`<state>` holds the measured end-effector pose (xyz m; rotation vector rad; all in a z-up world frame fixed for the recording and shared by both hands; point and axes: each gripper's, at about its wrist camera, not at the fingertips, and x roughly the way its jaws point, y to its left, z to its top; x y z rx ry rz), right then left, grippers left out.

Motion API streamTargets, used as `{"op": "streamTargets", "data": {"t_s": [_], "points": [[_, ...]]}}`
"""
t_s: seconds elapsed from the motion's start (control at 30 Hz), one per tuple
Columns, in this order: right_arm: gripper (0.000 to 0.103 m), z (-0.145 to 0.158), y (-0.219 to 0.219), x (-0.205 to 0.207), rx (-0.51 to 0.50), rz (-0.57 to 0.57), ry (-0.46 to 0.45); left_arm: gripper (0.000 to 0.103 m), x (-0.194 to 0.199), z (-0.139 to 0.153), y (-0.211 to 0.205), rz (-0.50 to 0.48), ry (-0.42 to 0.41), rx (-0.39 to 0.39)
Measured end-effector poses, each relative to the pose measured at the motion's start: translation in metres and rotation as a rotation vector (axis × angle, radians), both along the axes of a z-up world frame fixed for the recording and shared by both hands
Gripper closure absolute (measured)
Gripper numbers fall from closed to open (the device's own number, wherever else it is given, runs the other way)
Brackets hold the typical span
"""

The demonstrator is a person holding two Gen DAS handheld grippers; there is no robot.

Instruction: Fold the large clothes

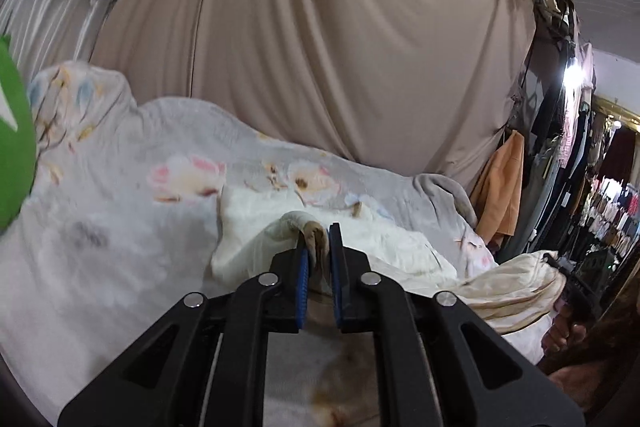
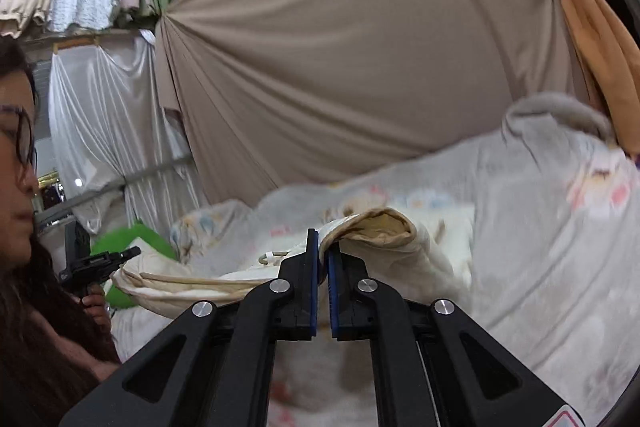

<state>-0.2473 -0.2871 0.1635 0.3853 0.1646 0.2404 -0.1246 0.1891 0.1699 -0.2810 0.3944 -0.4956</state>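
A large cream-white garment [image 1: 360,247] with a tan-stained edge lies over a flowered grey blanket [image 1: 120,227]. My left gripper [image 1: 319,239] is shut on a folded, stained edge of the garment and holds it raised. In the right wrist view my right gripper [image 2: 323,247] is shut on another cream edge of the garment [image 2: 380,227], also lifted above the blanket [image 2: 540,227]. The garment hangs slack between both grippers. The left gripper also shows at the left of the right wrist view [image 2: 132,251], and the right gripper shows at the right of the left wrist view [image 1: 554,261].
A beige draped sheet [image 1: 340,47] hangs behind the bed. A green cushion [image 1: 12,147] sits at the left edge. An orange cloth [image 1: 504,195] and racks of hanging clothes [image 1: 600,187] stand at the right. The person's face [image 2: 16,163] is close on the left.
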Motion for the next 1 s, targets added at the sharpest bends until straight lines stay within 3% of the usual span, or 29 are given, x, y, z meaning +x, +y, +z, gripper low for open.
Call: {"op": "streamTargets", "data": {"t_s": [0.17, 0.27, 0.43, 0.57, 0.7, 1.0], "points": [[0.099, -0.010, -0.018, 0.064, 0.078, -0.040, 0.075, 0.094, 0.069, -0.004, -0.014, 0.055, 0.117, 0.031], [0.099, -0.027, -0.020, 0.071, 0.092, -0.052, 0.126, 0.094, 0.083, -0.023, -0.011, 0.075, 0.190, 0.055], [0.099, -0.032, -0.011, 0.043, 0.064, -0.031, 0.082, 0.094, 0.061, -0.025, 0.003, 0.061, 0.172, -0.006], [0.099, -0.019, -0.010, 0.054, 0.014, -0.042, 0.057, 0.094, 0.070, -0.016, -0.007, 0.077, 0.119, 0.016], [0.099, -0.019, -0.023, 0.095, 0.032, -0.055, 0.099, 0.094, 0.110, -0.019, -0.013, 0.083, 0.172, 0.019], [0.099, -0.036, -0.050, 0.174, 0.035, -0.096, 0.260, 0.094, 0.191, -0.047, -0.041, 0.126, 0.275, 0.142]]}}
